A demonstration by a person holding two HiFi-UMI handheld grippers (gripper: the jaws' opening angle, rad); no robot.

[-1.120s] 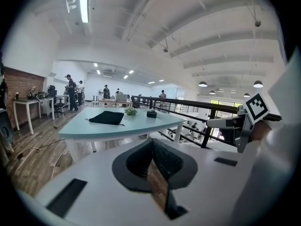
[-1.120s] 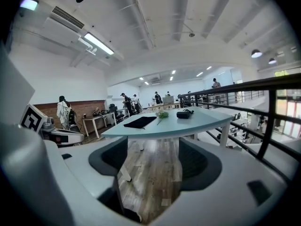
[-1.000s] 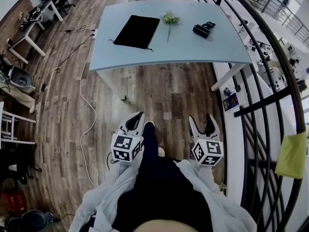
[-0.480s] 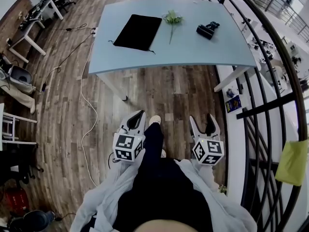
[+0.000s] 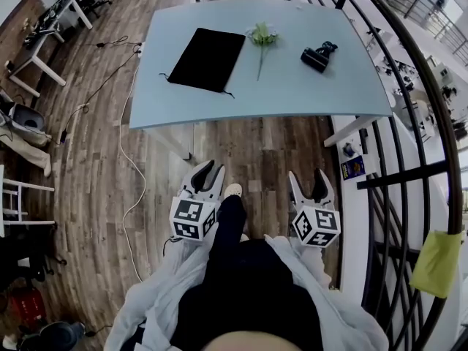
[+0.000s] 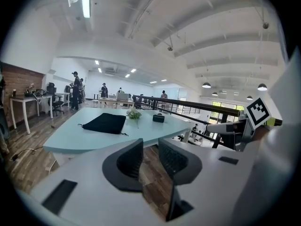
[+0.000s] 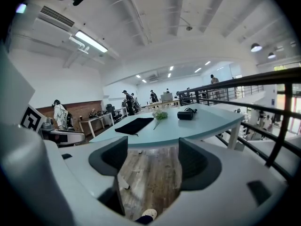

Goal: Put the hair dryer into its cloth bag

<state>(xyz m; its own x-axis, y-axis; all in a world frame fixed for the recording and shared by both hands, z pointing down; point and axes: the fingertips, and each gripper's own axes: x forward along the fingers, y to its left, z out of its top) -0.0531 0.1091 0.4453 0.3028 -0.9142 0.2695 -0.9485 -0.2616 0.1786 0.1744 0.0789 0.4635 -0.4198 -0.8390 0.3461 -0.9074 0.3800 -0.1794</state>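
Observation:
The black cloth bag (image 5: 207, 58) lies flat on the left half of a light blue table (image 5: 292, 93). The black hair dryer (image 5: 316, 57) with its cord rests on the table's right half. Both grippers hang low over the wooden floor, well short of the table. My left gripper (image 5: 210, 170) has a narrow gap between its jaws, which are opening with nothing in them. My right gripper (image 5: 307, 175) is wide open and empty. From the left gripper view the bag (image 6: 106, 123) and dryer (image 6: 158, 117) sit far ahead; the right gripper view shows the bag (image 7: 135, 125) and dryer (image 7: 186, 114) too.
A green plant sprig (image 5: 261, 36) lies between bag and dryer. A black railing (image 5: 409, 174) runs along the right. A white cable (image 5: 130, 159) snakes over the floor at left. Desks and chairs (image 5: 22, 115) stand far left; people stand at desks in the distance (image 6: 76, 89).
The table has drawn nearer in the head view as both grippers moved forward together. The left jaws, shut before, now stand slightly apart.

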